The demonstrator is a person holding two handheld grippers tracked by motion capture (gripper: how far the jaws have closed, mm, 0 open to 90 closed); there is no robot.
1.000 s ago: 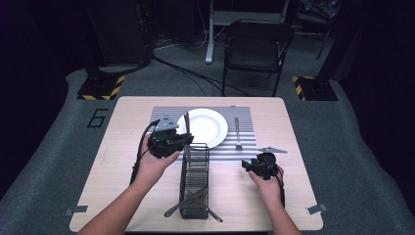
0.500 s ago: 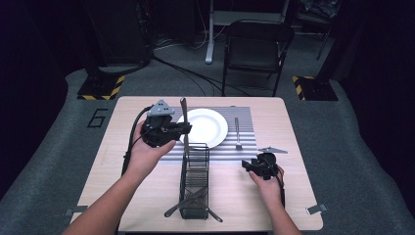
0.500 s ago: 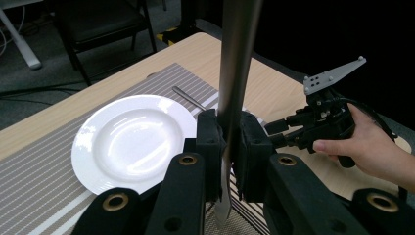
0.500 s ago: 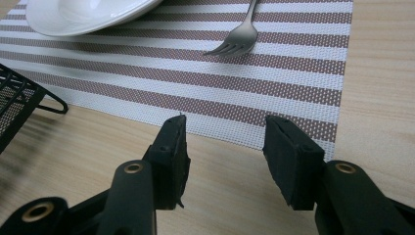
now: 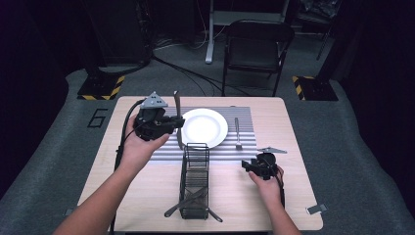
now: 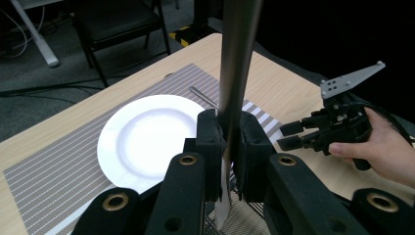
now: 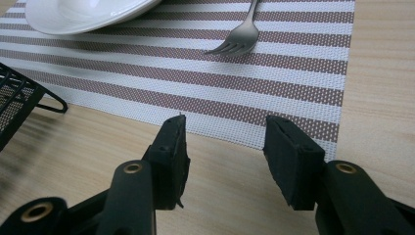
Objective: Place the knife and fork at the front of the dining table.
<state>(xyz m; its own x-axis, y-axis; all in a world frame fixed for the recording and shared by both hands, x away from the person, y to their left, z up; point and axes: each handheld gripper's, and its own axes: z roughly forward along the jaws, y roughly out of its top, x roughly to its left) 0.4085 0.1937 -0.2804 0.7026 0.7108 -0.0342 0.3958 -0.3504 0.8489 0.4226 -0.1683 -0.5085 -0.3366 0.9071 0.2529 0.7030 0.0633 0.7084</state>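
My left gripper [image 5: 178, 123] is shut on a metal knife [image 5: 177, 104], which it holds upright in the air over the placemat's left part, beside the white plate [image 5: 203, 127]. In the left gripper view the knife [image 6: 238, 58] rises between the jaws of my left gripper [image 6: 227, 147], with the plate [image 6: 147, 137] beyond. A fork [image 5: 237, 133] lies on the striped placemat [image 5: 244, 117] right of the plate. My right gripper [image 5: 247, 166] rests open on the wood near the placemat's front right corner. In its own view the right gripper [image 7: 225, 147] is empty, with the fork [image 7: 242, 39] ahead.
A black wire basket [image 5: 195, 181] stands at the table's front centre, with cutlery sticking out of its near end. Its corner [image 7: 14, 103] shows left of my right gripper. A folding chair [image 5: 257, 46] stands beyond the table's far edge.
My left gripper has carried the knife up and to the left, away from the basket, toward the plate's left side. The right gripper has stayed put.
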